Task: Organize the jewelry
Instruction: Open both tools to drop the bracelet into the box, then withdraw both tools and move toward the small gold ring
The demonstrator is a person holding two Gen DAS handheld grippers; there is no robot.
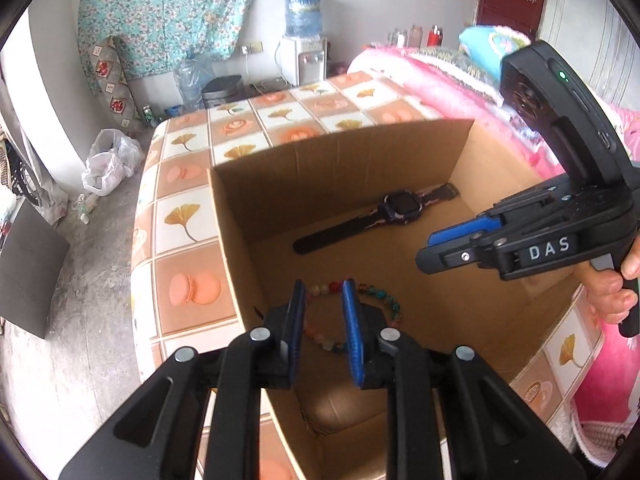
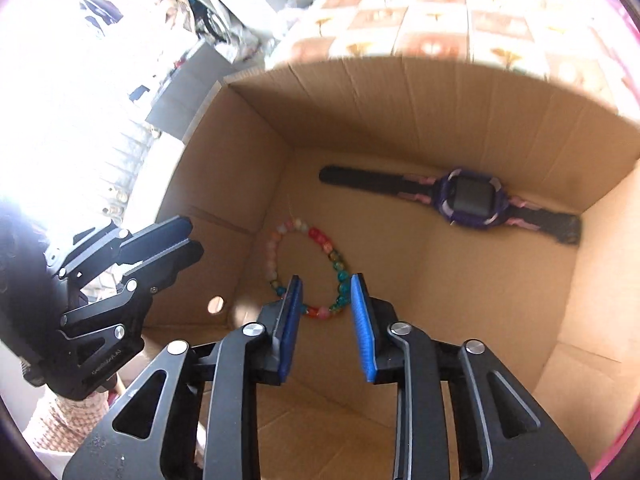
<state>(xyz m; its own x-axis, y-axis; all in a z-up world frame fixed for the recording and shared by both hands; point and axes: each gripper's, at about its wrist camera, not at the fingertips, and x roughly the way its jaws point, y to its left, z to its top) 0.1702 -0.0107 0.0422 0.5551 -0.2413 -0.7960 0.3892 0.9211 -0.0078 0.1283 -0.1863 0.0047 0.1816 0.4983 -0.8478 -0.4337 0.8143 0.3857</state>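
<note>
An open cardboard box [image 1: 320, 168] [image 2: 400, 100] stands on a tiled table. On its floor lie a colourful bead bracelet [image 1: 384, 300] [image 2: 320, 240] and a purple watch with a black strap [image 1: 396, 206] [image 2: 472, 198]. My left gripper [image 1: 325, 286] is open and empty, above the bracelet at the box's near left side; it also shows in the right wrist view [image 2: 192, 236]. My right gripper [image 2: 326, 280] is open and empty, held over the box with the bracelet's near edge showing between its fingers; it also shows in the left wrist view [image 1: 426, 250].
The table wears a cloth with ginkgo and macaron tiles [image 1: 188, 216]. A bed with pink bedding [image 1: 460, 80] lies to the right. A water dispenser [image 1: 302, 56], bins and plastic bags [image 1: 108, 160] stand on the floor beyond the table.
</note>
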